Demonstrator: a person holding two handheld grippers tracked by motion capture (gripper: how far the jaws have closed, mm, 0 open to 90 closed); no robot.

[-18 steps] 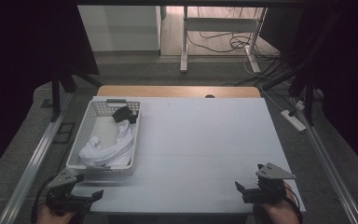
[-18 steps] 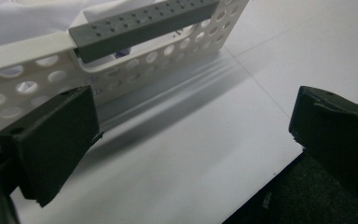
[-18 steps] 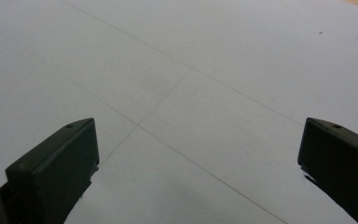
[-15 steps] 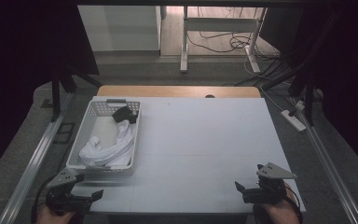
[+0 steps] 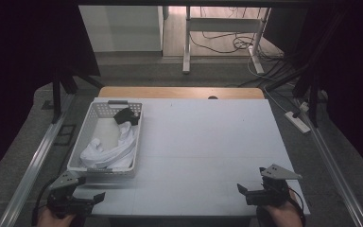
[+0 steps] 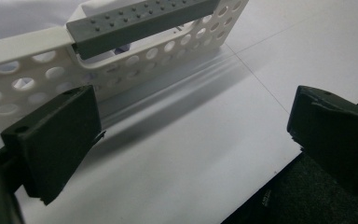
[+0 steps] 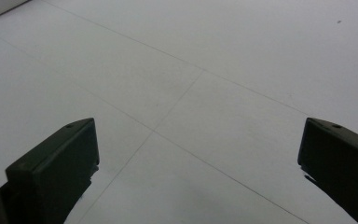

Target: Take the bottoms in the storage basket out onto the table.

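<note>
In the high view, a white perforated basket (image 5: 108, 139) sits on the left part of the white bench (image 5: 208, 142). Crumpled white cloth (image 5: 111, 149) lies in its near half, and a small dark item (image 5: 125, 116) lies at its far end, against the right wall. The left claw (image 5: 82, 201) is held at the bench's near left corner, just in front of the basket's near wall and apart from it. The right claw (image 5: 248, 191) is held at the near right corner, well apart from the basket.

In the left gripper view, the left claw (image 6: 191, 126) stands wide open with nothing between its jaws. The basket (image 6: 37, 60) is close ahead, its grey handle (image 6: 140, 21) along the top of the wall, and the white cloth (image 6: 14, 16) shows above the rim.

In the right gripper view, the right claw (image 7: 198, 154) is also spread wide and grips nothing, with bare bench (image 7: 214, 70) below it. A corner of the basket (image 7: 0, 7) shows at the upper left edge.
</note>
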